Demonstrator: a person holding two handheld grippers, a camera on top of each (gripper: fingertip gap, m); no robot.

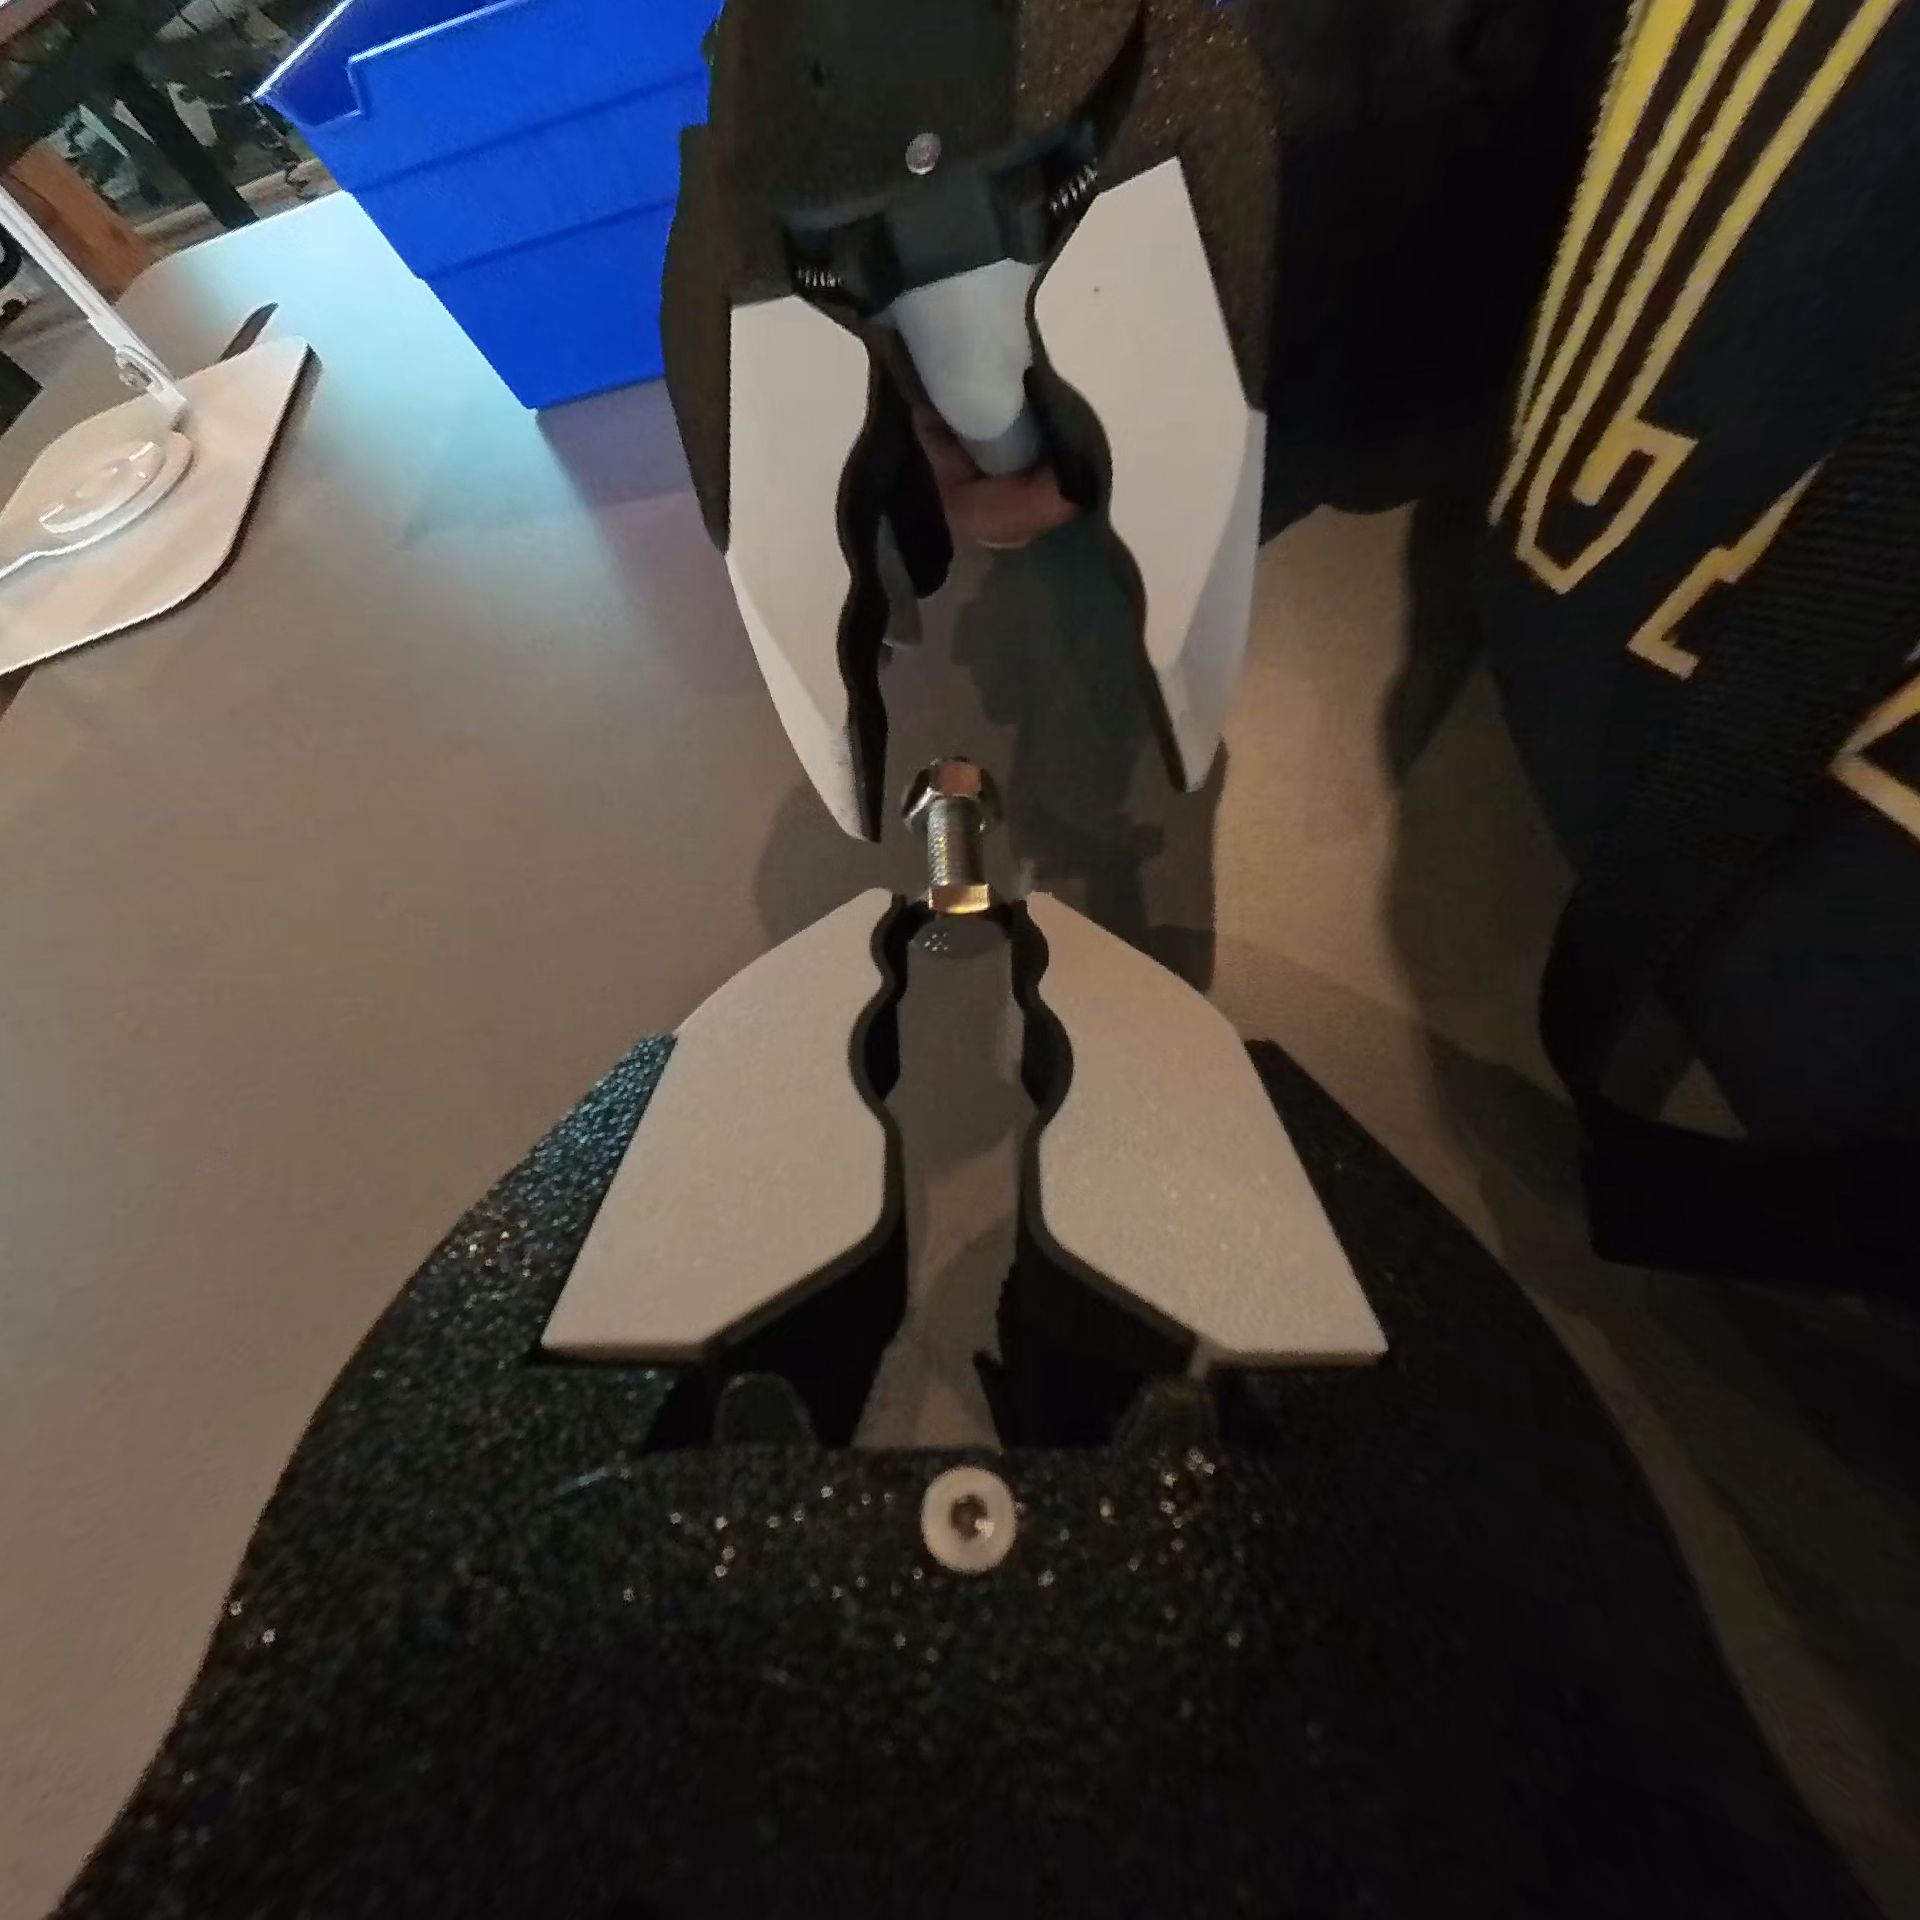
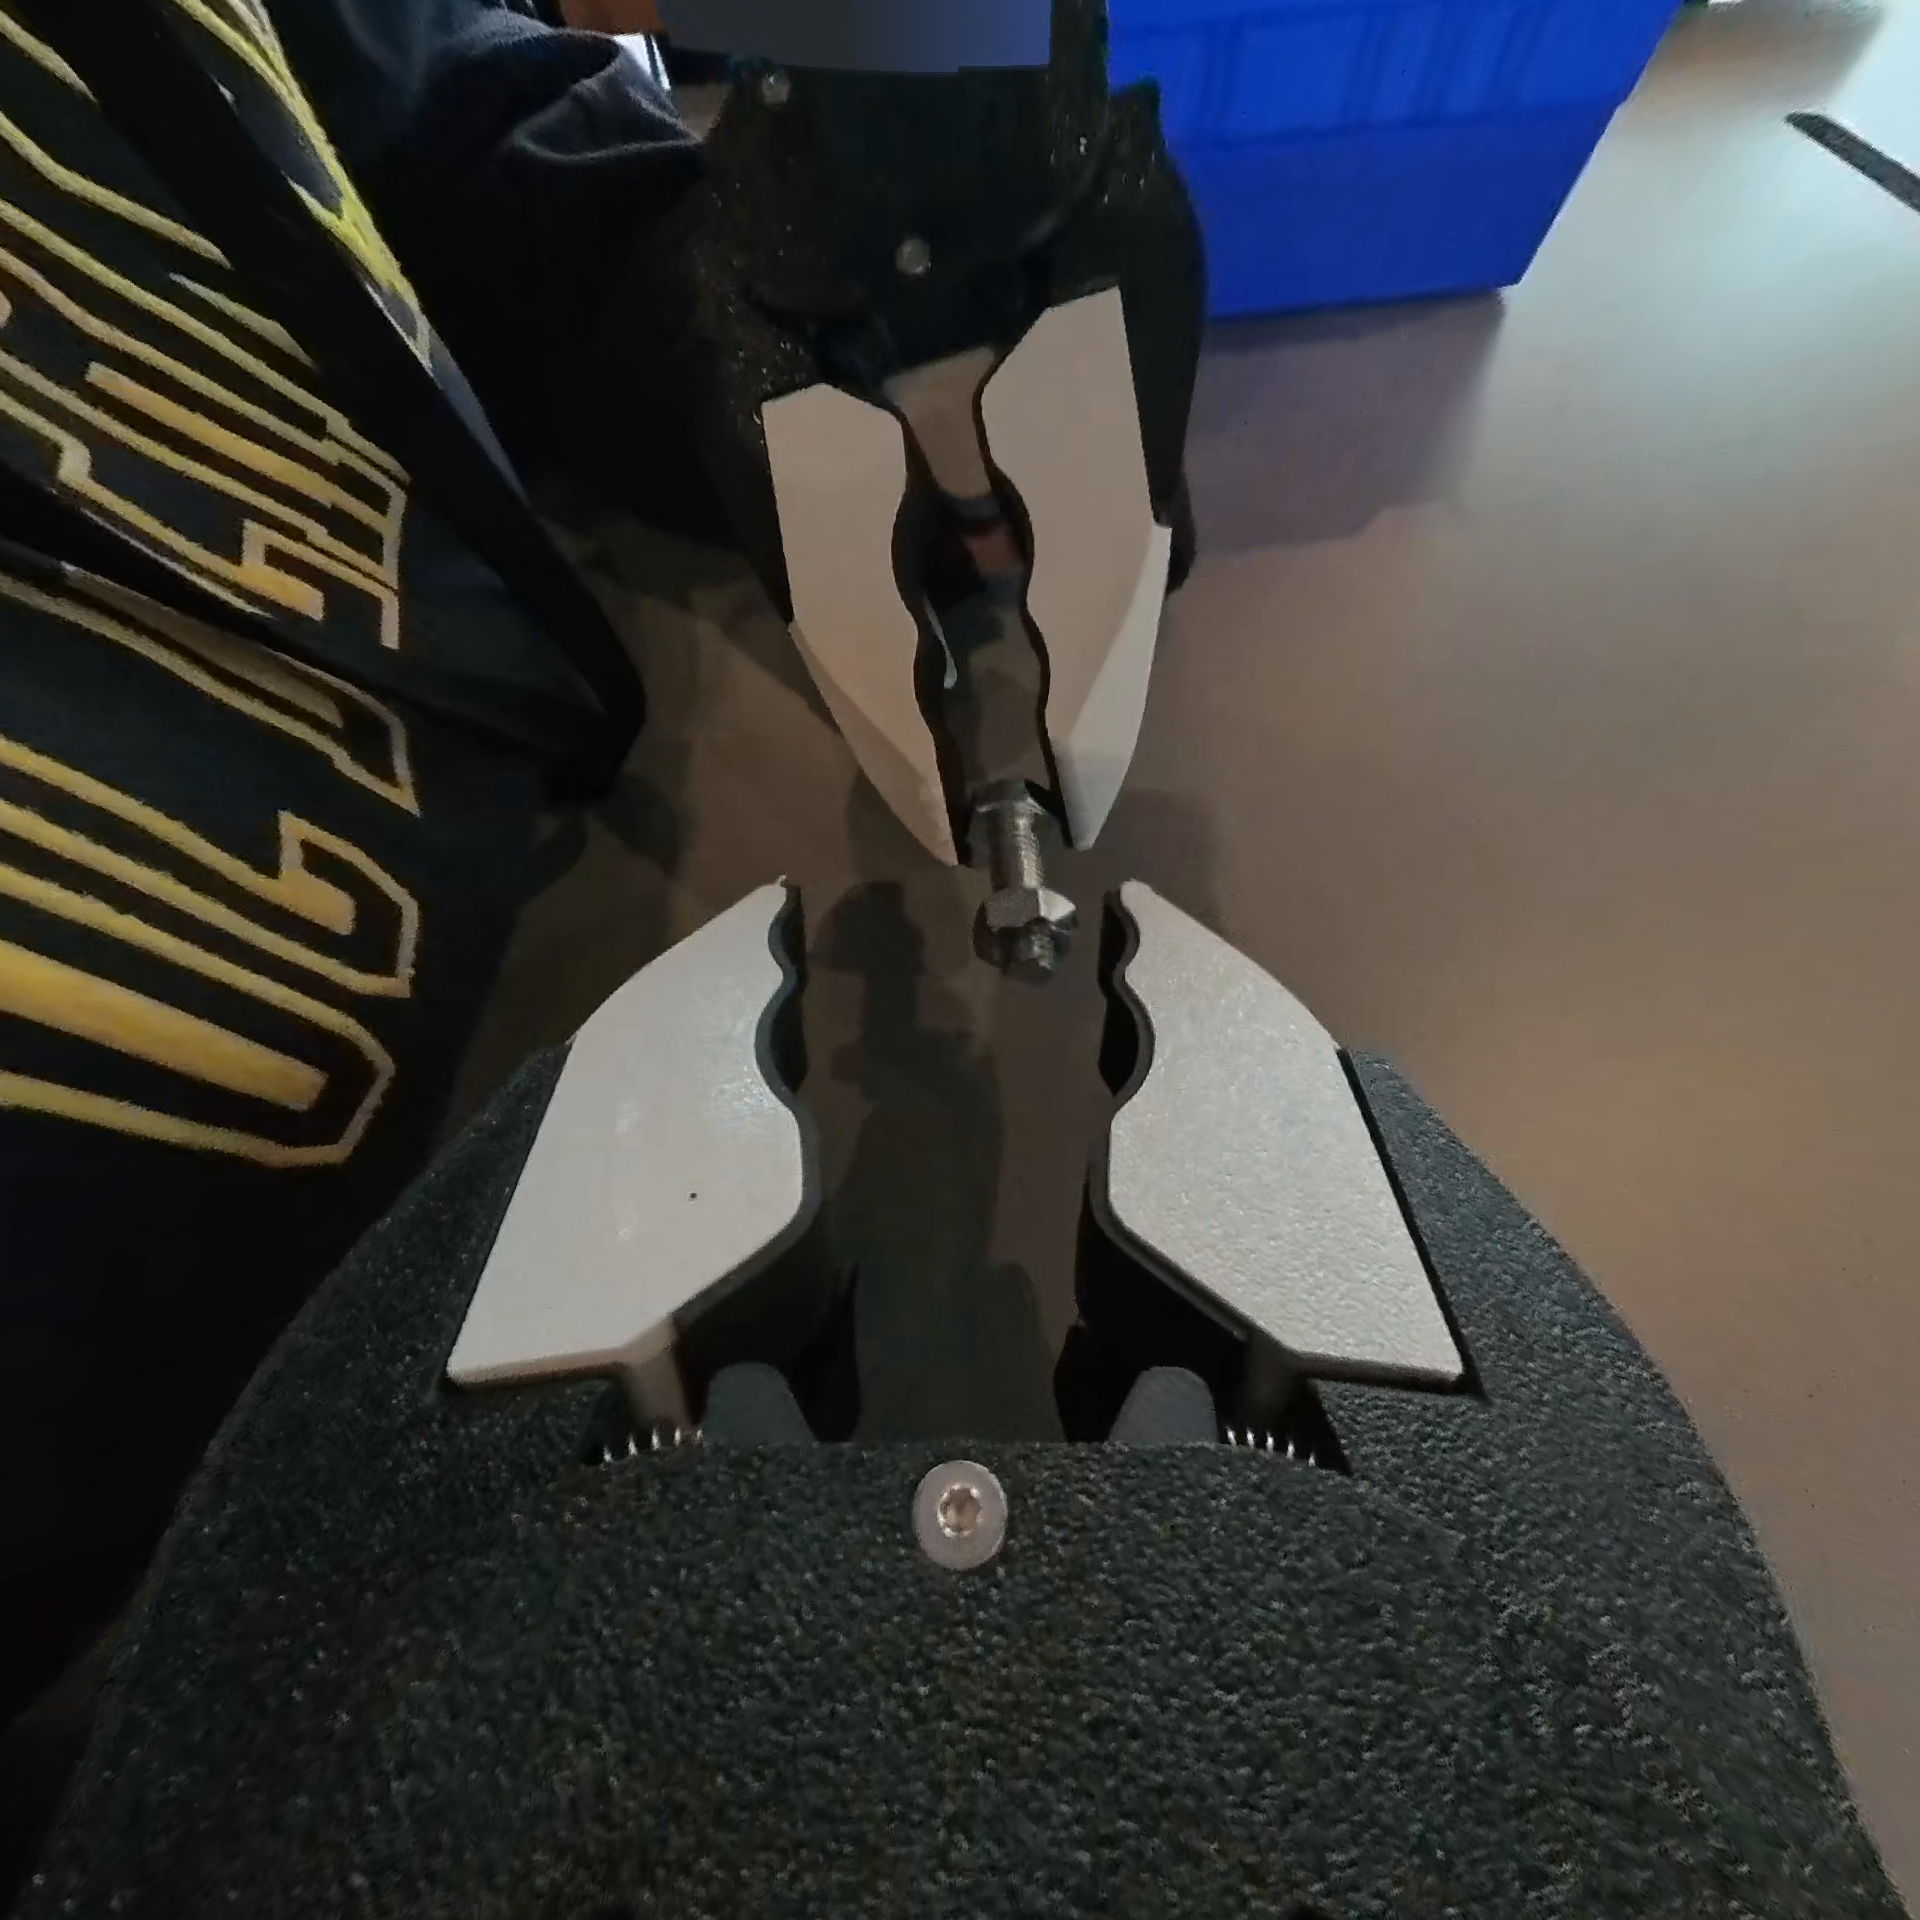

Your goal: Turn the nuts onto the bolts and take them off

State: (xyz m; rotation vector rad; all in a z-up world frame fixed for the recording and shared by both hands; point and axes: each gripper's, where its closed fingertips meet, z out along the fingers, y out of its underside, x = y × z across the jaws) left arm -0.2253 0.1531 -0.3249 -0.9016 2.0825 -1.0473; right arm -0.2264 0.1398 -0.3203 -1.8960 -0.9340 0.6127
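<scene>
A steel bolt (image 1: 943, 850) is held level above the grey table (image 1: 416, 883). My left gripper (image 1: 958, 906) is shut on the bolt's head end. A hex nut (image 1: 951, 805) sits on the threads at the far end. My right gripper (image 1: 1029, 821) faces the left one and is open, its fingertips on either side of the nut without clamping it. In the right wrist view the nut (image 2: 1023, 920) lies between the open fingertips of my right gripper (image 2: 956, 896), closer to the right finger. The left gripper (image 2: 1013, 842) grips the bolt (image 2: 1006, 844) beyond it.
A blue plastic bin (image 1: 520, 208) stands on the table behind the grippers and also shows in the right wrist view (image 2: 1403, 156). A white flat stand base (image 1: 135, 499) lies at the left. A person's dark jersey with yellow lettering (image 1: 1662, 416) is close beside the grippers. Less than 4 cm separates the two grippers' tips.
</scene>
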